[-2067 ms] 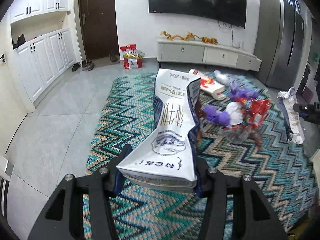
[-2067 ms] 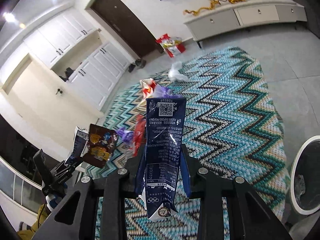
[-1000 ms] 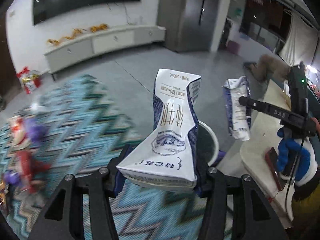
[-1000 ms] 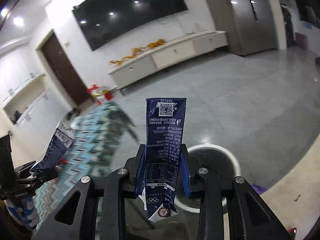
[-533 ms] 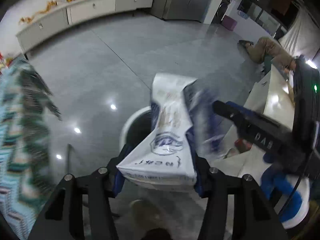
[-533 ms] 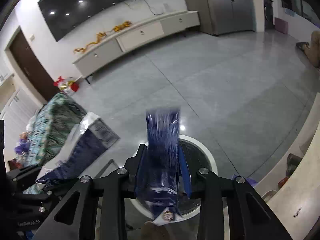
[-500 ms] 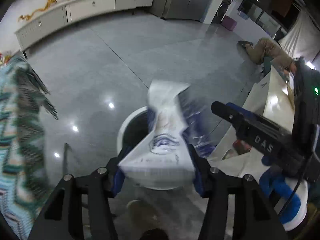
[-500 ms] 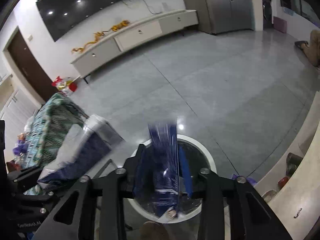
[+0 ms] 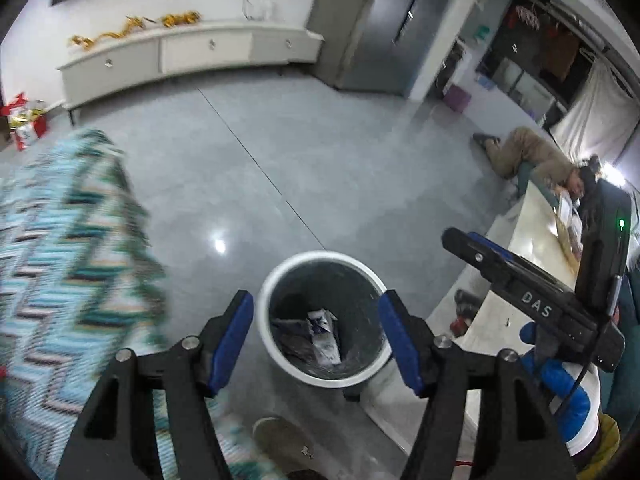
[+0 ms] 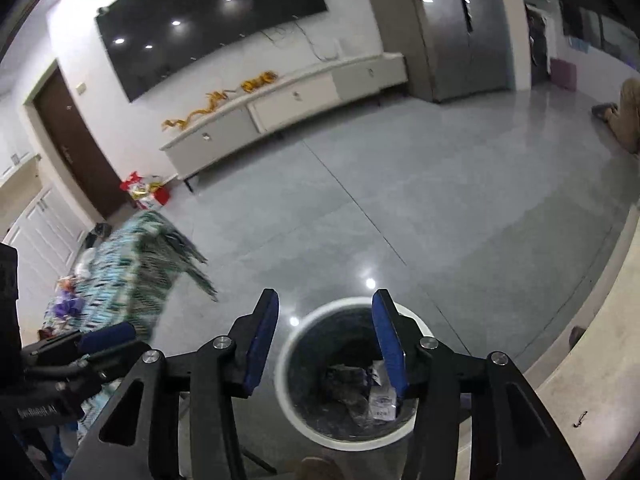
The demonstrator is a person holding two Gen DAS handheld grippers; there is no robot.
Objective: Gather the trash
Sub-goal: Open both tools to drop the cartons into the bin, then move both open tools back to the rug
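Both grippers hang over a white-rimmed bin (image 9: 320, 316) on the grey floor. The left gripper (image 9: 316, 320) and right gripper (image 10: 325, 330) have just been opening; their blue fingers stand spread with nothing between them. Crumpled cartons (image 9: 320, 330) lie inside the bin. More litter (image 10: 66, 300) waits on the zigzag rug (image 10: 132, 276) at nine o'clock. With the two tools so near each other, a careless swing back could knock them together.

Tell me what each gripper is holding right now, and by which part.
Nothing. The left gripper and right gripper, just opening, are empty; crumpled cartons lie in the white-rimmed round bin below.
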